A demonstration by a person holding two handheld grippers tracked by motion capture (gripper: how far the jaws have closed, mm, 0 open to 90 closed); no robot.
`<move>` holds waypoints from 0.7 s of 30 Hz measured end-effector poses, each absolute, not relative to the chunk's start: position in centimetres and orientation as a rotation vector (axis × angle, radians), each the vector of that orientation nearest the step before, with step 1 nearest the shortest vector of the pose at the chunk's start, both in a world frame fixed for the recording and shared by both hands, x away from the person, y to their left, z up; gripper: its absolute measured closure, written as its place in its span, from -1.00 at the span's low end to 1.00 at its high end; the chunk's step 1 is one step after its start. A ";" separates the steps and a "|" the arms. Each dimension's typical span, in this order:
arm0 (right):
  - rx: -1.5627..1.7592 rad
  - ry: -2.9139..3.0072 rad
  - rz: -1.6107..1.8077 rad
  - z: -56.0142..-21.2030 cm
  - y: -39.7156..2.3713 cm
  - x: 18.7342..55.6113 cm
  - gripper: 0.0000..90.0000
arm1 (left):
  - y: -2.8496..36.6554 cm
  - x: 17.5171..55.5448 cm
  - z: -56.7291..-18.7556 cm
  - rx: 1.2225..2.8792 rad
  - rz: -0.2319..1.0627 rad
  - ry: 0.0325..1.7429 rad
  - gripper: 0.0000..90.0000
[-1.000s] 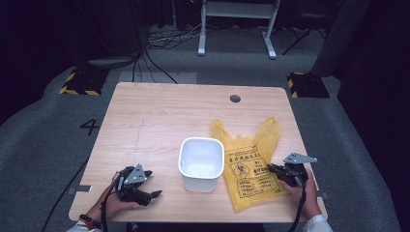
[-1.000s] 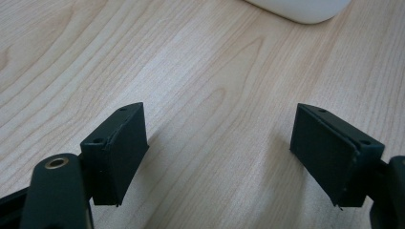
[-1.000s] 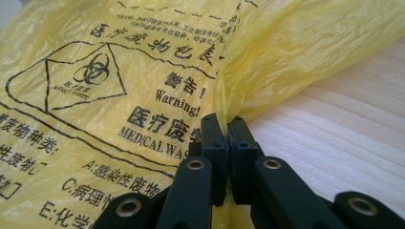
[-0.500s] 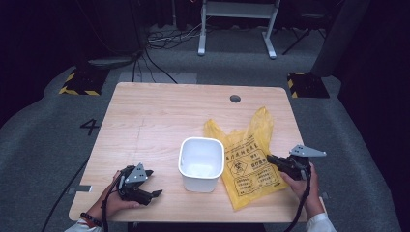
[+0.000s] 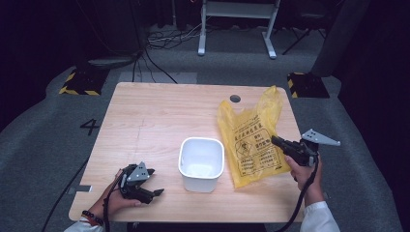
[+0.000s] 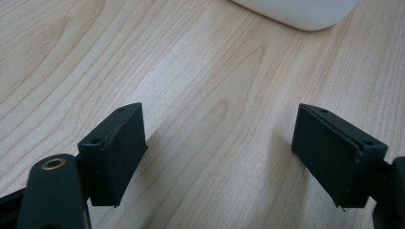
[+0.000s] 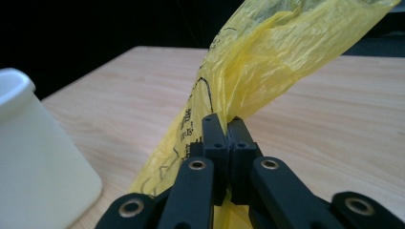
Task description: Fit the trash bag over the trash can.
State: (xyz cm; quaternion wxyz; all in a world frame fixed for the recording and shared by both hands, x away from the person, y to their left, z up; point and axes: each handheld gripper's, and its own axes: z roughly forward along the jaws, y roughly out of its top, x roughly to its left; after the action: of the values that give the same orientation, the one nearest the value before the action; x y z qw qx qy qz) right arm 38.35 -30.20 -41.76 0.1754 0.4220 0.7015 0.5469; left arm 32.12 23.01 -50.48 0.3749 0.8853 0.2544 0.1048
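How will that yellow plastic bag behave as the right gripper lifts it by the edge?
Probably floppy: the yellow plastic bag drapes in folds from the right gripper, whose jaws are shut on one edge. It looks thin and translucent, so likely very light and prone to swinging. The film may slip or stretch in such a narrow pinch, and could brush the white bin beside it.
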 end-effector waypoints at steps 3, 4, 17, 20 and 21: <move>1.193 1.942 1.580 -40.4 -30.1 38.4 0.99 | 22.8 32.3 -50.5 2.268 0.268 0.655 -0.61; 1.193 1.942 1.580 -40.4 -30.1 38.4 0.99 | 22.7 32.3 -50.5 2.267 0.269 0.658 -0.61; 1.101 1.842 1.672 -35.6 -28.5 38.0 0.99 | 22.6 32.4 -50.5 2.266 0.272 0.666 -0.62; 1.079 1.818 1.693 -34.4 -28.0 37.9 1.00 | 22.6 32.4 -50.5 2.267 0.272 0.664 -0.62; 1.071 1.811 1.703 -34.0 -27.9 37.8 0.99 | 22.6 32.4 -50.5 2.267 0.272 0.665 -0.62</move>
State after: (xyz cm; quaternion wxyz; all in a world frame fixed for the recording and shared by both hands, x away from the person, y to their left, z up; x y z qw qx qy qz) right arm 37.84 -27.90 -34.03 0.2157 0.3865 0.6532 0.6143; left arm 32.38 22.61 -50.48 0.3727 0.8846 0.2594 0.1060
